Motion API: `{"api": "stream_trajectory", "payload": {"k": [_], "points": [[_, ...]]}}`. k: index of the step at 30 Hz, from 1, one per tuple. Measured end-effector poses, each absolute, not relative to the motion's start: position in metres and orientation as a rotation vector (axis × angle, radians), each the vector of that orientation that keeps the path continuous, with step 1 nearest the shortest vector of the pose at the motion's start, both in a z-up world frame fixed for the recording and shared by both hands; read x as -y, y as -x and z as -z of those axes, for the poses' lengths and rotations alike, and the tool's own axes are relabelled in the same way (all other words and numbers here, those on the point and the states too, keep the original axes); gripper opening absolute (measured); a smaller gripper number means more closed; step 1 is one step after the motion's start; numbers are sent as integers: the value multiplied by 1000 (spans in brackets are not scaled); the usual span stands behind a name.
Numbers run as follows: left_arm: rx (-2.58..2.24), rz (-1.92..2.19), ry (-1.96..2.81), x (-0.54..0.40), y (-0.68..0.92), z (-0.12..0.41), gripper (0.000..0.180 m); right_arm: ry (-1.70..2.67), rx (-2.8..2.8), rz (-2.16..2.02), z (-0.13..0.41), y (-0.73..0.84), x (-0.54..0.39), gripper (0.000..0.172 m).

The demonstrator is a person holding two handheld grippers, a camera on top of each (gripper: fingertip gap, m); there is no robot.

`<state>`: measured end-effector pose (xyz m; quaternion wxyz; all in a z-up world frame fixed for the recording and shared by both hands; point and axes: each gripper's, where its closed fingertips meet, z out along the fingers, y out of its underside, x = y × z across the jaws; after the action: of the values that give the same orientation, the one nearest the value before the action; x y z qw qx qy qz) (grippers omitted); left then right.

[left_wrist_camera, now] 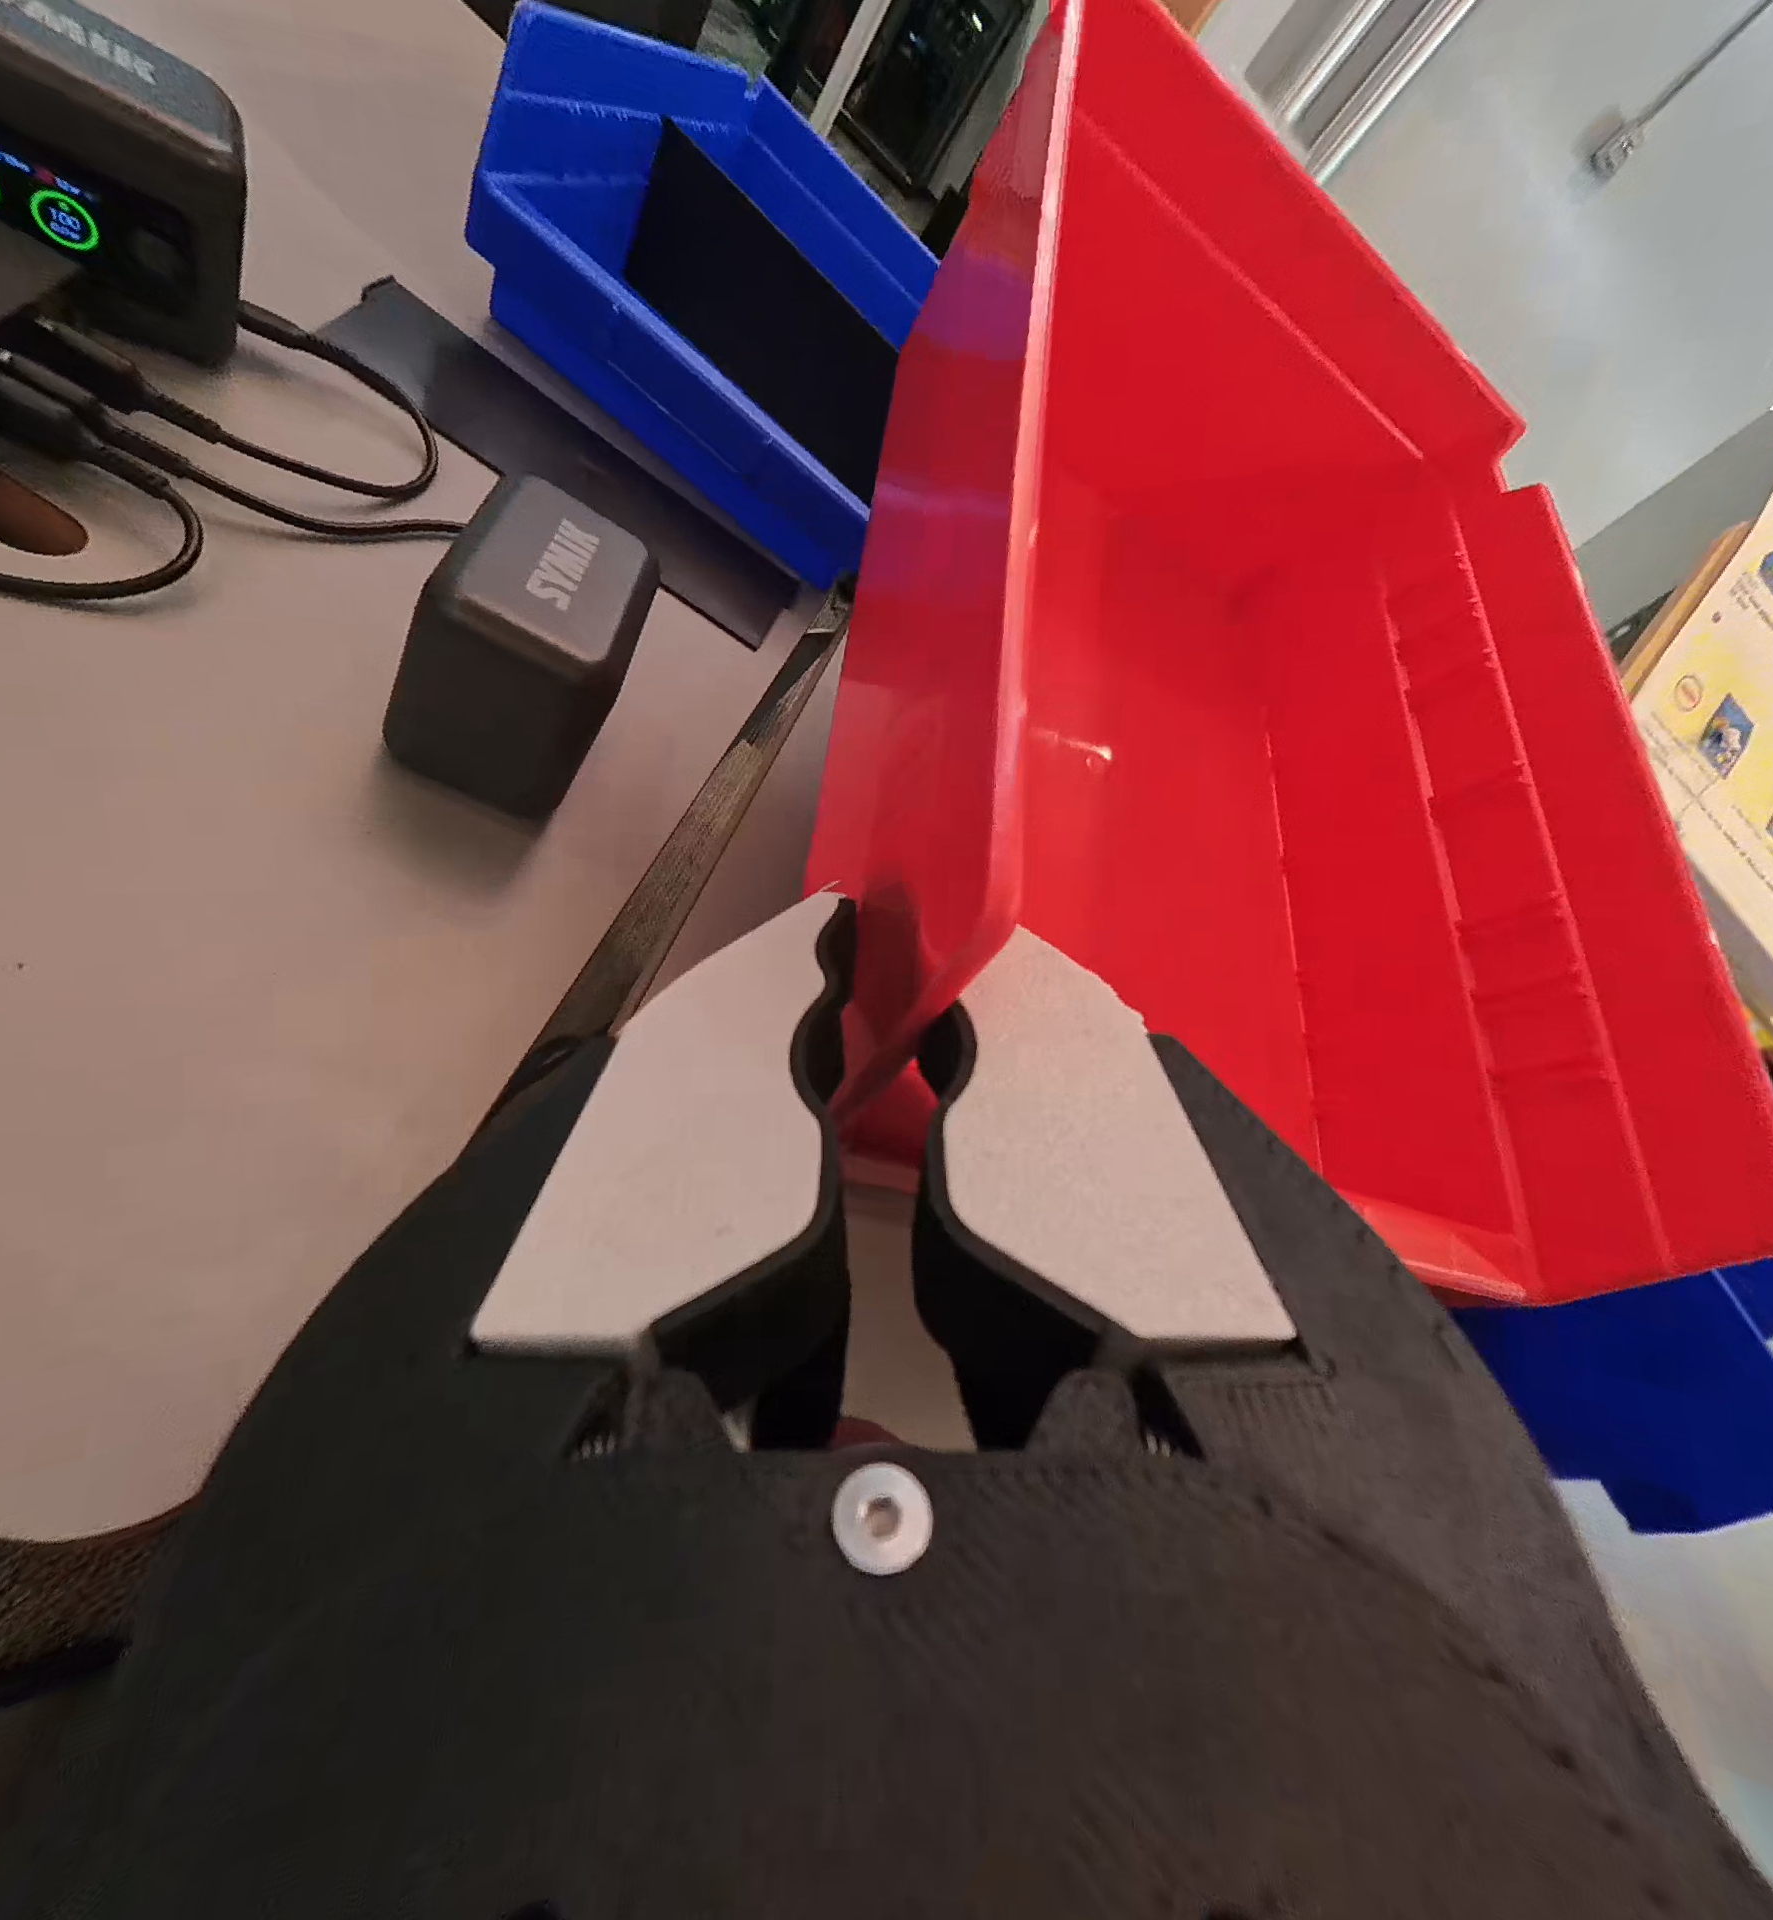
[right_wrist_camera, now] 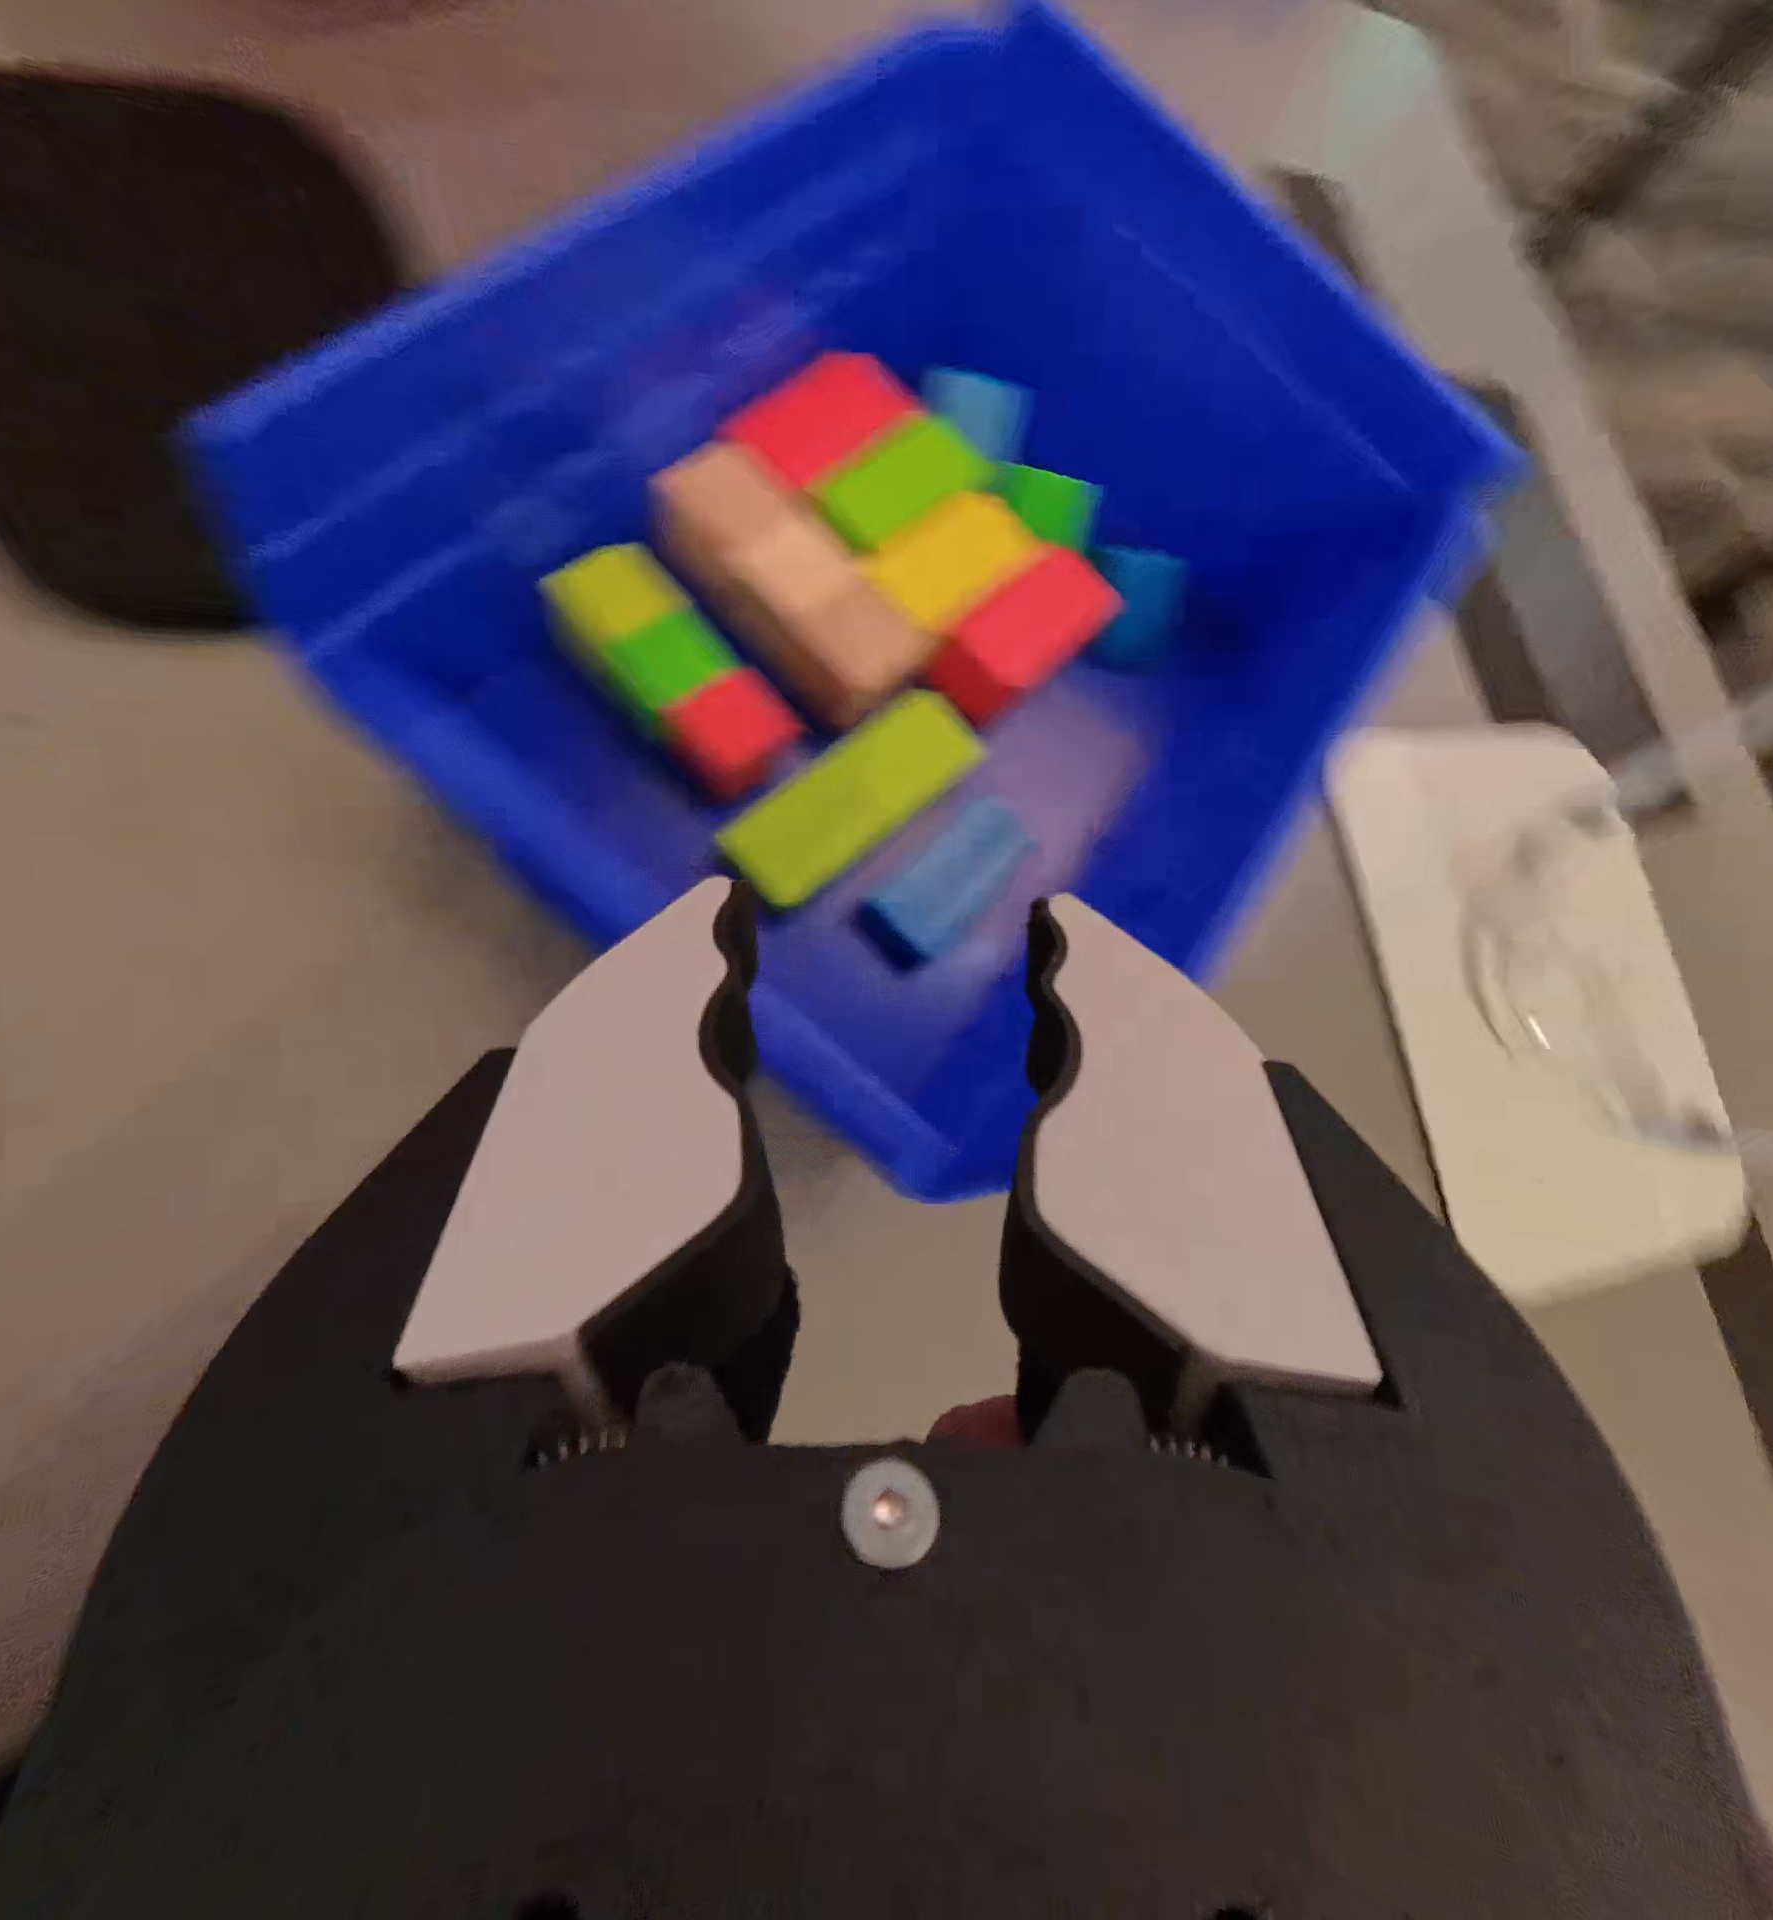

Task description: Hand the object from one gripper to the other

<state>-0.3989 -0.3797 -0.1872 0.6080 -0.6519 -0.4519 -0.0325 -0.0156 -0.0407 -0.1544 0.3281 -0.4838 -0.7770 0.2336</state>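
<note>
Between the left gripper [left_wrist_camera: 887, 997] fingers, red bin [left_wrist_camera: 1277, 727] wall pinched tight at its corner; glossy smooth plastic, ribbed far side, tilted up off the grey table [left_wrist_camera: 186, 987]; blue bin [left_wrist_camera: 695, 312] behind on a dark mat, matte dark cube [left_wrist_camera: 518, 644] and cabled device [left_wrist_camera: 82, 208] nearby; right gripper [right_wrist_camera: 887, 935] jaws wide apart, bare, above a second blue bin [right_wrist_camera: 1225, 416] holding painted blocks [right_wrist_camera: 840, 561], view blurred; white tray [right_wrist_camera: 1536, 1018] beside it.

Bright left view; right dim, motion-blurred
</note>
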Motion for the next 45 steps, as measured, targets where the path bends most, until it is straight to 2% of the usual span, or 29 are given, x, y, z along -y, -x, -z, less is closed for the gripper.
{"api": "stream_trajectory", "payload": {"k": [1,5,10,13,16,24,38,45], "points": [[1044,75,1496,379,399,186,10,1168,2142,-596,161,12,61,44],[1034,93,1486,369,392,186,10,996,2386,-363,213,8,83,56],[1021,93,1518,360,383,188,10,913,2460,-246,253,22,79,53],[1024,91,1519,358,381,189,10,859,2479,-201,255,31,77,37],[1030,90,1510,358,381,191,10,772,2519,-259,258,37,86,31],[1048,92,1478,365,389,194,10,798,2498,-234,258,89,90,29],[1074,32,1283,410,415,153,11,1293,2318,-94,260,290,72,27],[1067,29,1331,399,415,155,10,1433,2239,-79,259,350,52,28]]}}
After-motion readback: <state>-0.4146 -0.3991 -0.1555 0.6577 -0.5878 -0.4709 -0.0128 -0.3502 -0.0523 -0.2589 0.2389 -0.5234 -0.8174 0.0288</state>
